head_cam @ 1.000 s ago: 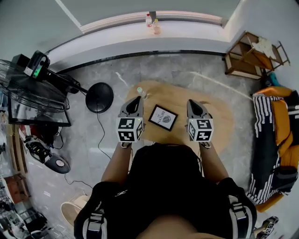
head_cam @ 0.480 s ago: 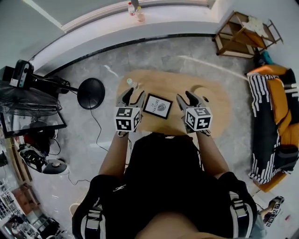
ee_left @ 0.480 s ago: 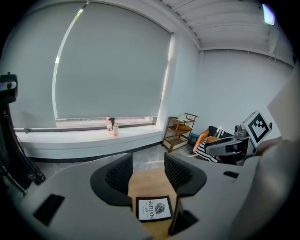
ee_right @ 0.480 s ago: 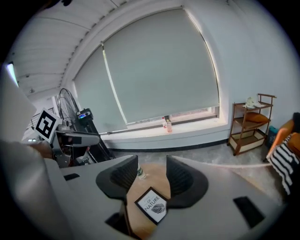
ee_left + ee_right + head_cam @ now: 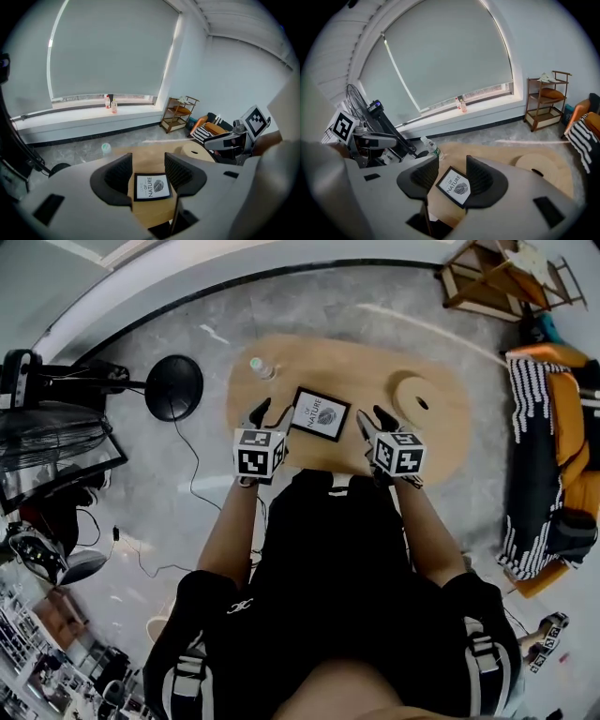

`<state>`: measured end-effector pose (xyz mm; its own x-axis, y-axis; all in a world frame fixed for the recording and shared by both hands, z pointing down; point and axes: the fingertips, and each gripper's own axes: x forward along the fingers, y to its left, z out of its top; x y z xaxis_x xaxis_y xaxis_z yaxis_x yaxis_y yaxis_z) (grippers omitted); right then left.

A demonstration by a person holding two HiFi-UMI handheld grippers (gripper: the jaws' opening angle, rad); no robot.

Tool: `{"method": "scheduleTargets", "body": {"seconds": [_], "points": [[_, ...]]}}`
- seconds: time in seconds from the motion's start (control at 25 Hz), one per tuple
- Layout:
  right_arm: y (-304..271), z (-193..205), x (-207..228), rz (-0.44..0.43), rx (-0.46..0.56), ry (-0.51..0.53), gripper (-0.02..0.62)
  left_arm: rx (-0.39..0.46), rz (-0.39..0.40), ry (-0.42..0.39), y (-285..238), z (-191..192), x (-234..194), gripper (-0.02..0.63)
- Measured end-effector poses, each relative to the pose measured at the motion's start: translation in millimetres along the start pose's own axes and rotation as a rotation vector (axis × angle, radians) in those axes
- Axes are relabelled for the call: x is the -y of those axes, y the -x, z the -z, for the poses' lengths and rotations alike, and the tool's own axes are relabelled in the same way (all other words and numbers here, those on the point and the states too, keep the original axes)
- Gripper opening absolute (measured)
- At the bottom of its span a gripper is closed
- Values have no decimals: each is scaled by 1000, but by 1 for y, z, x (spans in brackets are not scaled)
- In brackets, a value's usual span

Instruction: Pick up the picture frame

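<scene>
The picture frame (image 5: 320,413), black-edged with a white leaf print, lies flat on the oval wooden table (image 5: 366,367). My left gripper (image 5: 265,417) hangs just left of it, jaws open and empty. At the frame's right edge is my right gripper (image 5: 373,419), its jaws wide but closing, with nothing pressed between them. In the left gripper view the frame (image 5: 152,186) lies on the table beyond the left gripper (image 5: 147,161). From the right gripper (image 5: 452,165) the frame (image 5: 454,185) shows tilted, lying beyond the tips.
A plastic bottle (image 5: 262,367) stands at the table's far left. A round wooden disc (image 5: 418,395) with a hole lies at the right. A fan's black base (image 5: 173,387) is on the floor to the left; a striped and orange sofa (image 5: 548,427) is to the right.
Both grippers have sunk toward the table on either side of the frame, and their jaws have gone from shut to open. The head view has tipped further down.
</scene>
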<state>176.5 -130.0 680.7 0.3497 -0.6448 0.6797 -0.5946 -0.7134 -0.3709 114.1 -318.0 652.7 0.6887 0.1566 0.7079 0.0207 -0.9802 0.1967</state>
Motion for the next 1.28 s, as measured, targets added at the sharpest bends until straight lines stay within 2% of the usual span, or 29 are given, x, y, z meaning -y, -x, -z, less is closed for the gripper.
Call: {"method": "scheduleTargets", "body": {"seconds": [0.08,0.24,0.56,0.76,0.84,1.0,1.16,1.28], "points": [[-11,13,4,2,-32,-4,190,-38,10,10,-11,14,-2,216],[-45,47,-13,5,-109,-43,190,-120,34,19,-26,52,-33,216],[-115,103,16,25,-251,-123,187,-274,73,86,-99,105,-63,216],[-164,142,38,50,-317,-168,186,-351,92,38,-150,143,-78,215],[-179,156,47,67,-349,-174,186,-381,99,45,-170,160,-84,216],[-208,182,67,99,-381,-197,184,-442,114,89,-203,196,-94,216],[-230,200,83,129,-400,-243,184,-498,125,72,-233,226,-103,216],[-250,212,93,128,-414,-248,183,-503,133,59,-260,233,-108,215]]}}
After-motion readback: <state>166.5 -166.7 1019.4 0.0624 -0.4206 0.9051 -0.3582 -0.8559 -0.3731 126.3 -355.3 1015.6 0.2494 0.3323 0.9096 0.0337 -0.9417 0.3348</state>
